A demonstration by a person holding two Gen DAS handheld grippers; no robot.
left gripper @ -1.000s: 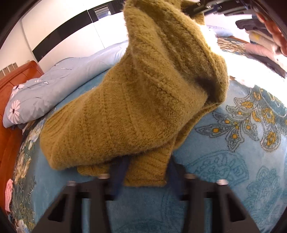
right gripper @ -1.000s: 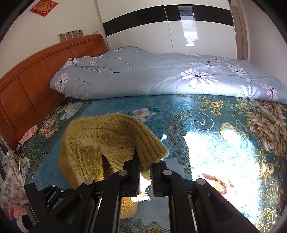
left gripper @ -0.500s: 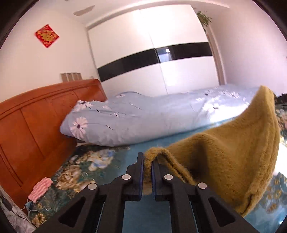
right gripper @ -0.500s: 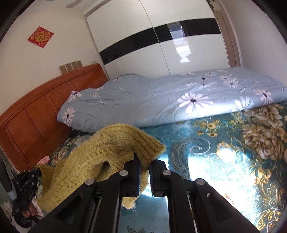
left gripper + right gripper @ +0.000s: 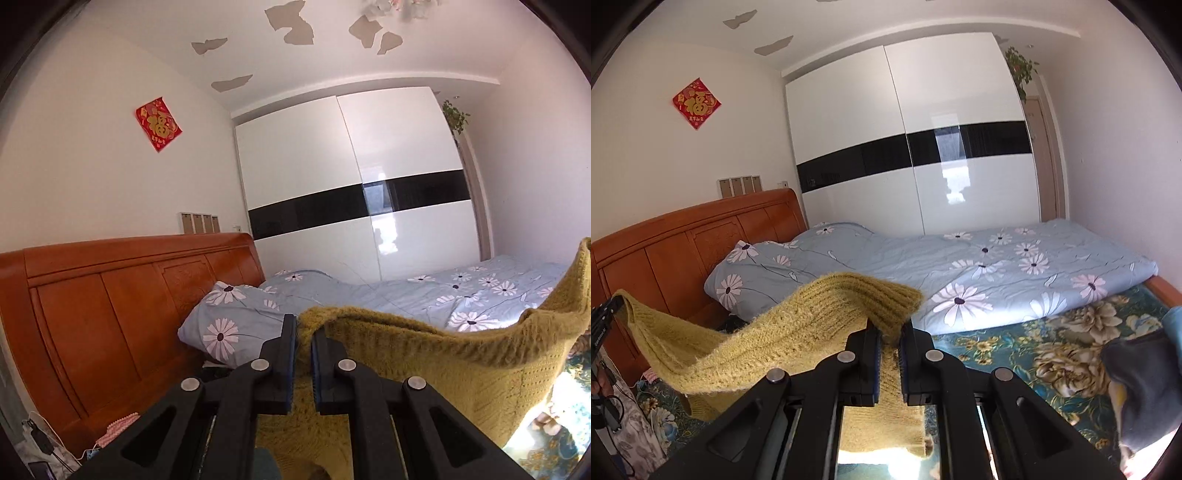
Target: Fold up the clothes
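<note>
Mustard knit sweater (image 5: pixel 461 373) hangs spread above the bed (image 5: pixel 1034 354), my left tongs (image 5: pixel 303 334) and right tongs (image 5: pixel 889 334) each clamping an edge at 12 o'clock, presumably to straighten it for folding.

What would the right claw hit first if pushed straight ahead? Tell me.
Beyond the sweater it grips, the right claw would probably meet the blue flowered quilt first; depth is uncertain.

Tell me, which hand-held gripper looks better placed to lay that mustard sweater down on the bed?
Probably neither alone. The left hand-held gripper and right hand-held gripper each pinch an edge of the mustard knit sweater, which hangs stretched between them above the bed. Lowering together seems best.
</note>
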